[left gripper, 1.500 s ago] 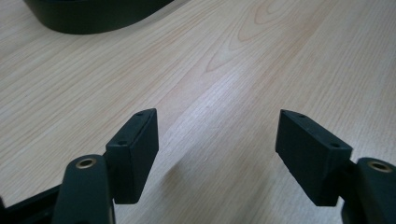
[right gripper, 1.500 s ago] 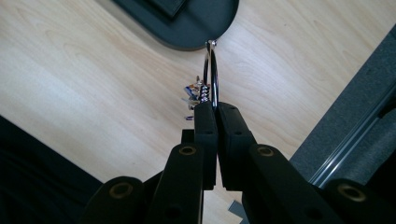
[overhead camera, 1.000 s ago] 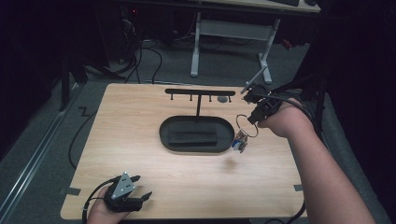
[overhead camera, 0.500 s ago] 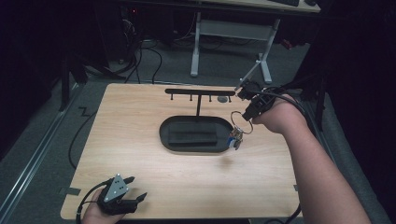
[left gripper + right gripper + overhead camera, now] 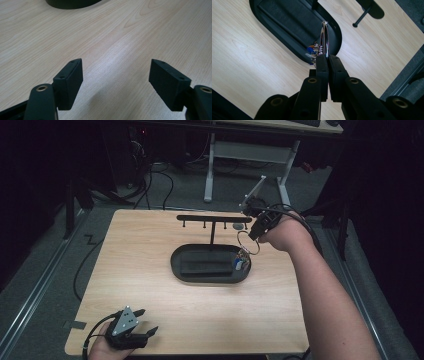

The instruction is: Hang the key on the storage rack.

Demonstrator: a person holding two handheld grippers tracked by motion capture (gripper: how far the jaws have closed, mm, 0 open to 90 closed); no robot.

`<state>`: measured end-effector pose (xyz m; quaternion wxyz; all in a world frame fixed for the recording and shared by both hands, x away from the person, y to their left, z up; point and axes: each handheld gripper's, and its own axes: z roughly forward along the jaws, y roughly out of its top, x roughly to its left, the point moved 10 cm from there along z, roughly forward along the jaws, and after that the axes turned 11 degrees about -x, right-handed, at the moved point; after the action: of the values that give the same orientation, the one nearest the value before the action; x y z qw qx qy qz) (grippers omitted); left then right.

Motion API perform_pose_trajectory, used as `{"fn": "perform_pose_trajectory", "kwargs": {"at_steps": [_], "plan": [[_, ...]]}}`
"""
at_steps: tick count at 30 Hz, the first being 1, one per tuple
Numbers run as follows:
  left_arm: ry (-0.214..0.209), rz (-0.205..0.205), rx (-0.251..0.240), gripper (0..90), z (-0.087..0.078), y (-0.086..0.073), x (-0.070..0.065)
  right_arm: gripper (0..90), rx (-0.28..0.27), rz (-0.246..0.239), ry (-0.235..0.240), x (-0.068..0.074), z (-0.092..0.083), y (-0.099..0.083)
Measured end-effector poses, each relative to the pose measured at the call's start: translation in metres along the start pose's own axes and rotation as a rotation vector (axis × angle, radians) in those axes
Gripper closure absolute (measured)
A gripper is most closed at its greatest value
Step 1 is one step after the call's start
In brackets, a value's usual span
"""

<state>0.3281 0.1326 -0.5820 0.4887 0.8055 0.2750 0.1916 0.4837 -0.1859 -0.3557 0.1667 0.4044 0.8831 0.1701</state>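
Observation:
My right gripper (image 5: 254, 235) is shut on a metal key ring (image 5: 248, 243), and a small bunch of coloured charms (image 5: 241, 263) dangles from it above the right end of the black oval tray (image 5: 176, 266). In the right gripper view the ring (image 5: 325, 35) stands edge-on between the closed pads, with the charms (image 5: 313, 51) hanging over the tray's rim (image 5: 337, 42). A black T-shaped hook rack (image 5: 212, 218) rises from the tray, its right end just left of the gripper. My left gripper (image 5: 148, 321) rests open and empty at the table's front left corner, and in its own view its jaws (image 5: 116, 75) stand wide over bare wood.
A small grey object (image 5: 239, 226) lies on the table under the rack's right end. A cable trails off the table's left side (image 5: 82, 270). The table's near edge runs just below my left hand. A white desk frame (image 5: 250, 150) stands on the floor behind.
My right gripper has carried the key ring leftward and slightly away, from beside the tray's right end to over it, nearer the rack. The left gripper has stayed put.

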Motion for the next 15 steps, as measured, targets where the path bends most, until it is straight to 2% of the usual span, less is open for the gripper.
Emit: {"fn": "perform_pose_trajectory", "kwargs": {"at_steps": [5, 7, 8, 11, 12, 15], "plan": [[0.000, 0.007, 0.000, 28.1, 0.000, 0.000, 0.000, 88.4, 0.001, 0.000, -0.010, -0.005, 0.007, 0.004], [0.001, 0.010, 0.000, 28.1, 0.000, 0.000, 0.000, 88.4, -0.003, 0.016, -0.011, -0.009, 0.011, 0.006], [0.001, 0.012, 0.002, 28.1, -0.001, 0.000, 0.000, 88.5, -0.002, 0.039, -0.013, -0.009, 0.012, 0.006], [0.005, 0.011, -0.004, 28.2, -0.001, 0.001, 0.000, 88.4, -0.026, 0.044, -0.009, -0.017, 0.020, 0.008], [0.005, 0.013, 0.001, 28.2, -0.002, 0.000, 0.000, 88.4, -0.025, 0.065, -0.007, -0.018, 0.022, 0.008], [0.005, 0.014, 0.008, 28.2, -0.003, -0.001, 0.000, 88.5, -0.023, 0.076, -0.015, -0.026, 0.030, 0.009]]}}
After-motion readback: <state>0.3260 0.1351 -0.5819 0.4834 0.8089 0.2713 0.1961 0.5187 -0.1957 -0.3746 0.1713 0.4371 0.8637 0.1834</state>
